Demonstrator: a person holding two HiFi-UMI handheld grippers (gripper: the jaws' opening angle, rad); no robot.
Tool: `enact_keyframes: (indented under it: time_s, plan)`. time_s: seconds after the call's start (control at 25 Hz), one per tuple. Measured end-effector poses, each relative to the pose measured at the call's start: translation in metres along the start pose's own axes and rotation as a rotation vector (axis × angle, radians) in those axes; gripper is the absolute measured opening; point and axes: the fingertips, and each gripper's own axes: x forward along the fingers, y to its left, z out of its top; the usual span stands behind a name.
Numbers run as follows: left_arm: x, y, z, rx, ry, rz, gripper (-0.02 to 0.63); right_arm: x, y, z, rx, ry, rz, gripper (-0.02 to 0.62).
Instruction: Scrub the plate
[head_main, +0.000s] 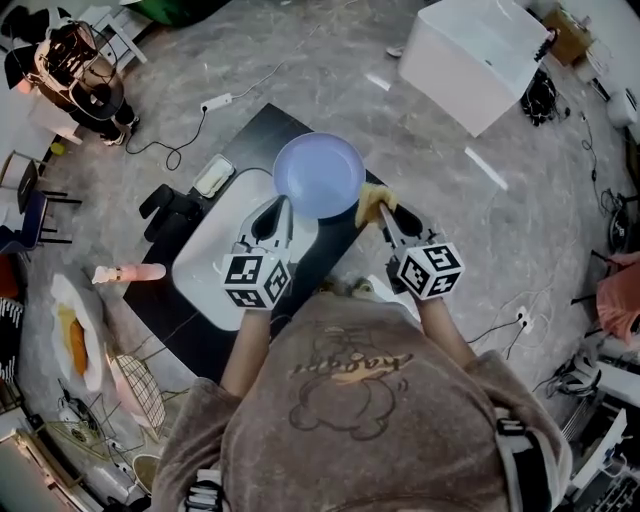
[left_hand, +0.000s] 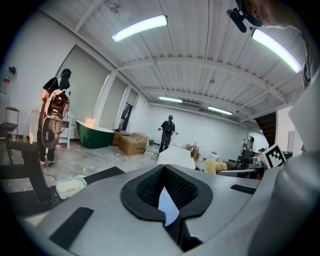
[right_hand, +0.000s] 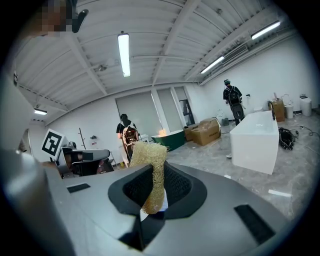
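In the head view a round pale-blue plate (head_main: 320, 175) is held up over the black table (head_main: 252, 135). My left gripper (head_main: 283, 207) is shut on the plate's near left rim. In the left gripper view only a thin blue sliver of the plate (left_hand: 168, 206) shows, pinched between the dark pads of that gripper (left_hand: 167, 210). My right gripper (head_main: 379, 213) stands at the plate's right rim, shut on a yellow mesh scrubber (head_main: 371, 201). The scrubber (right_hand: 152, 170) rises upright from between the jaws of the right gripper (right_hand: 151, 202). It lies at the plate's edge; contact is unclear.
A white basin (head_main: 205, 268) lies on the table under my left gripper, a small tray with a pale sponge (head_main: 213, 177) beside it. A white box (head_main: 480, 55), a power strip (head_main: 216, 101) and cables are on the floor. A person (left_hand: 168, 131) stands far off.
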Motion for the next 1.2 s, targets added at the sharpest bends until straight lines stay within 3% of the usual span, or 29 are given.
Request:
enact_keyframes:
  time_s: [0.68,0.84,1.08,1.2]
  plan:
    - [0.027,0.011,-0.007,-0.024,0.019,0.156,0.026,0.024,-0.032,0.013,-0.016,0.018,0.094,0.047]
    - [0.036,0.014,-0.013,-0.037,0.043,0.175,0.083,0.026,-0.039,0.016,-0.012,0.024,0.106,0.046]
    - [0.048,0.03,-0.034,-0.088,0.089,0.196,0.219,0.03,-0.043,0.014,-0.01,0.032,0.116,0.048]
    - [0.056,0.044,-0.05,-0.101,0.126,0.218,0.242,0.032,-0.045,0.013,-0.014,0.036,0.119,0.047]
